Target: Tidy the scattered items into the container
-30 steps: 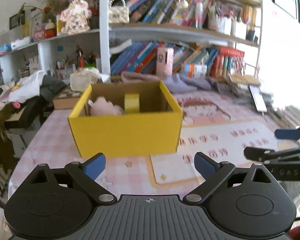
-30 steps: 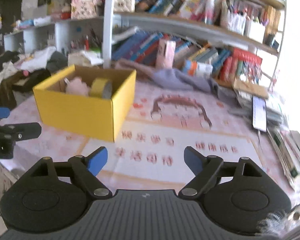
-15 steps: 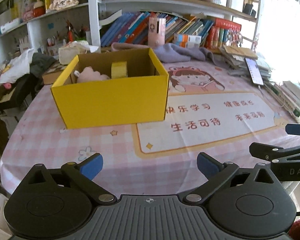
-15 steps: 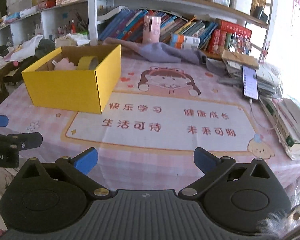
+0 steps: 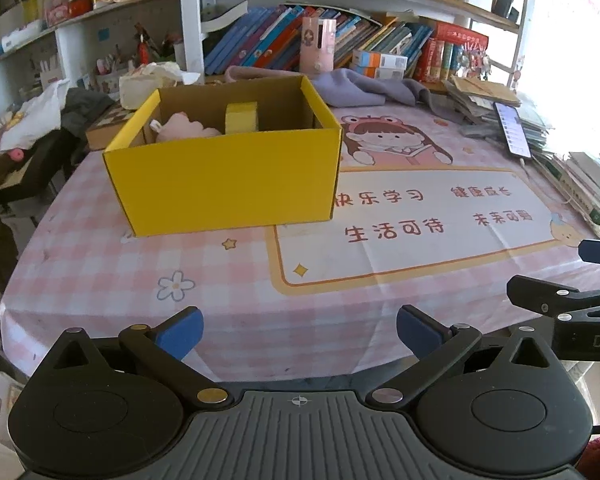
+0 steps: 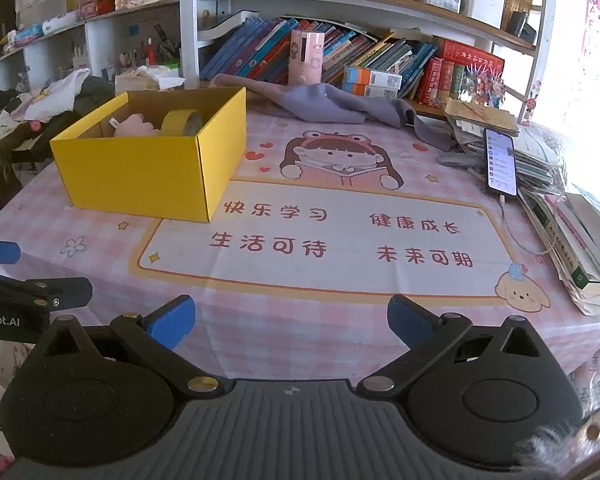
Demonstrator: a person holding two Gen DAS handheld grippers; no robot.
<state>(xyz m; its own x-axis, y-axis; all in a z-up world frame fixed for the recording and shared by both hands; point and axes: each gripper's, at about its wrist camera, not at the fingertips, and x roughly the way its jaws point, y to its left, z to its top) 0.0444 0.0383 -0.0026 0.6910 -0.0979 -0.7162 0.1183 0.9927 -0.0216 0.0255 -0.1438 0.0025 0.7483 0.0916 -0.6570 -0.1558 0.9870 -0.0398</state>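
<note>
Both my claws, left gripper [image 5: 298, 330] and right gripper [image 6: 291, 318], are spread wide and hold nothing. In the yellow cardboard box [image 5: 224, 178] sit 2 items: a light, stiff tape roll [image 6: 182, 121] and probably a soft pink plush [image 6: 131, 127], best pinched mid-body.

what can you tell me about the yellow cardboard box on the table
The yellow cardboard box is open-topped and rectangular, yellow outside and plain brown inside. It stands upright on the pink checked tablecloth, its corner overlapping the printed panel. Inside are a yellow tape roll and a pink soft item. Neither gripper touches it.
</note>
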